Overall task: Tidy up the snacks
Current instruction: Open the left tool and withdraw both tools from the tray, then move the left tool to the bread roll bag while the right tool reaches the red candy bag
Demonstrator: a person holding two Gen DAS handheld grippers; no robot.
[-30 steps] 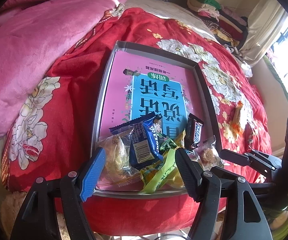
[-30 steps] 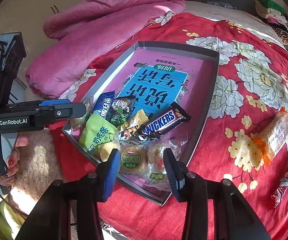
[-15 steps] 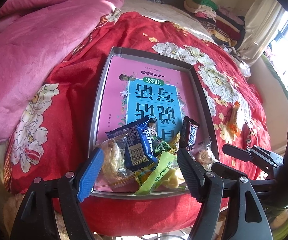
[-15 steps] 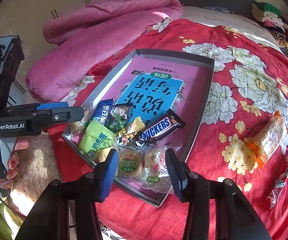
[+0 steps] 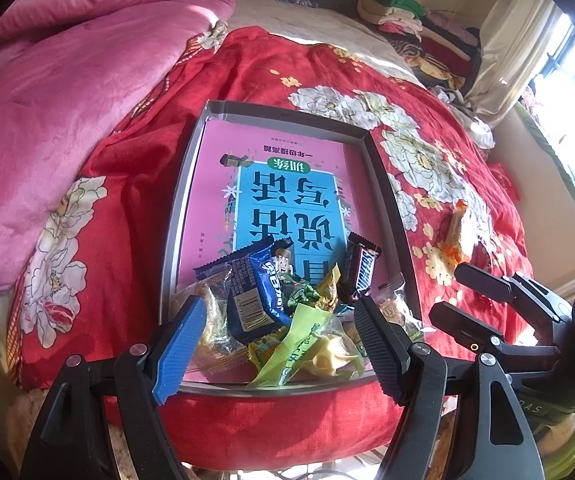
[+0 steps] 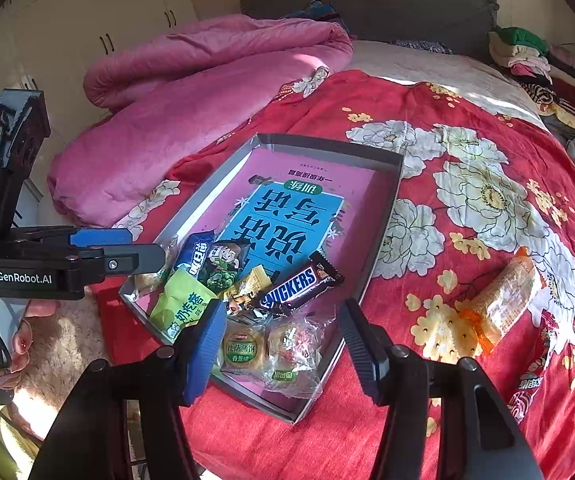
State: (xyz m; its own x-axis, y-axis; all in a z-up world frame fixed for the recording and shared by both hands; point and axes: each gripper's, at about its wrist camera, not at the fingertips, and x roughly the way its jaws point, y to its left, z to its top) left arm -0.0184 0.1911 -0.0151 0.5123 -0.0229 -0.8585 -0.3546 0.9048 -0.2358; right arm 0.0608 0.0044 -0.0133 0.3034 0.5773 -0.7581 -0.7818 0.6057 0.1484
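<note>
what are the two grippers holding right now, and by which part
Nothing is held. The left gripper and the right gripper, whose jaws have just been opening, both hover open over the snacks in the tray.

Red floral bedspread (image 6: 427,120) covers the bed. Pink quilt (image 6: 191,92) bunched at its left edge, touching it. Folded clothes stack (image 6: 523,50) at the bedspread's far right corner. Grey headboard (image 6: 367,4) behind it. White wardrobe doors (image 6: 99,12) left beyond the bedspread. Curtain (image 5: 507,40) by window, right of it.
</note>
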